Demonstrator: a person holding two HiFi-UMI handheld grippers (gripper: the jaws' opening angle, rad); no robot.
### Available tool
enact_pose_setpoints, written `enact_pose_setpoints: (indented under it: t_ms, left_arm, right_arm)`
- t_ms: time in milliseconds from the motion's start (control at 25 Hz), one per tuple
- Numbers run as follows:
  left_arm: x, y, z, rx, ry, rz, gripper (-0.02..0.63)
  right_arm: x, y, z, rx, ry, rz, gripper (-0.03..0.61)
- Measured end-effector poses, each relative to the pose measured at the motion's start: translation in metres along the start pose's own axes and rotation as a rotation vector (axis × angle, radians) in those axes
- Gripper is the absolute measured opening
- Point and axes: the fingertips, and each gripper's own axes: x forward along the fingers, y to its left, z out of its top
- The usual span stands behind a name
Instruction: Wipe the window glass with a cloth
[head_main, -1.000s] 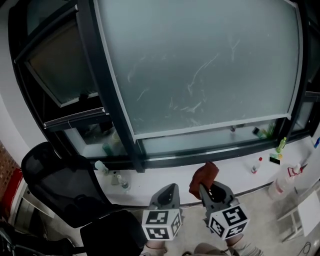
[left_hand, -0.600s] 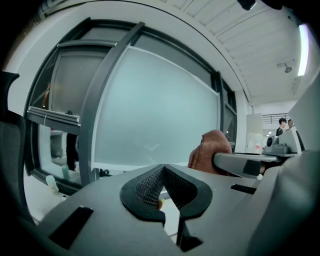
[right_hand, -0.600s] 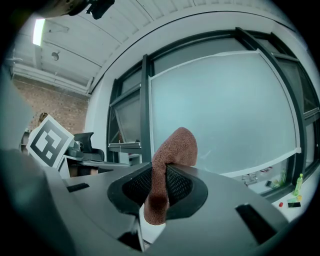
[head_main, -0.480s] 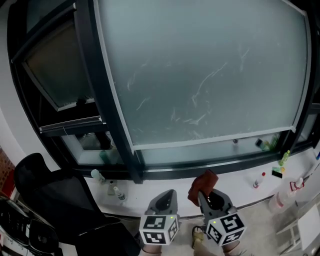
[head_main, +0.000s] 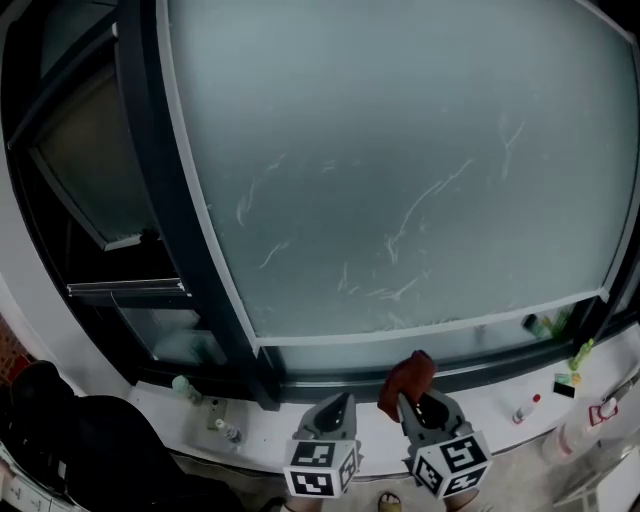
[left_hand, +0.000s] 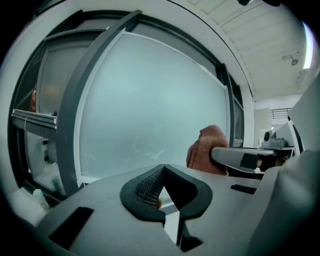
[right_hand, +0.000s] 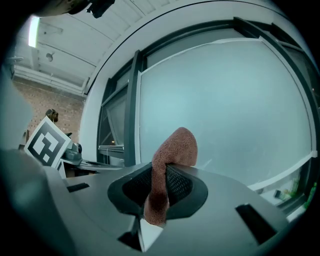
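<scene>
One window glass (head_main: 400, 170), one cloth (head_main: 408, 376), two grippers, left gripper (head_main: 340, 406) and right gripper (head_main: 416, 406), three small bottles (head_main: 183, 387) at the sill's (head_main: 275, 425) left end, one red-capped bottle (head_main: 519, 411) near its right end.

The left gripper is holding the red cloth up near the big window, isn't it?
Not the left one. The right gripper is holding the red cloth up near the big window; the right gripper view shows the cloth pinched between its jaws. The left gripper holds nothing.
</scene>
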Motion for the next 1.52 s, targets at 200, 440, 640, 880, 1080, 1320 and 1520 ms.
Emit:
enact_pose_setpoints:
  t_ms: [200,440,640,880,1080,1320,1520]
  left_arm:
    - [0.061,0.014,0.036,0.022,-0.021,0.016,0.004]
    - [0.119,0.030,0.073,0.038,-0.057,0.043,0.003]
    - [0.150,0.039,0.095,0.060,-0.078,0.060,0.003]
    - [0.179,0.055,0.138,0.113,-0.109,0.068,0.003]
    - [0.203,0.074,0.183,0.074,-0.155,0.030,0.003]
    - [0.221,0.099,0.234,0.076,-0.188,0.027,0.003]
    - [0.228,0.113,0.263,0.105,-0.215,0.042,0.004]
  right_arm:
    - [0.053,-0.042,0.023,-0.028,-0.020,0.020,0.053]
    - [0.102,-0.076,0.047,-0.064,-0.052,0.062,0.052]
    - [0.132,-0.096,0.063,-0.107,-0.075,0.085,0.052]
    - [0.167,-0.111,0.108,-0.189,-0.144,0.080,0.052]
    - [0.202,-0.117,0.169,-0.290,-0.217,0.056,0.052]
    - [0.244,-0.117,0.250,-0.383,-0.310,0.034,0.052]
    - [0.278,-0.100,0.300,-0.474,-0.337,0.053,0.052]
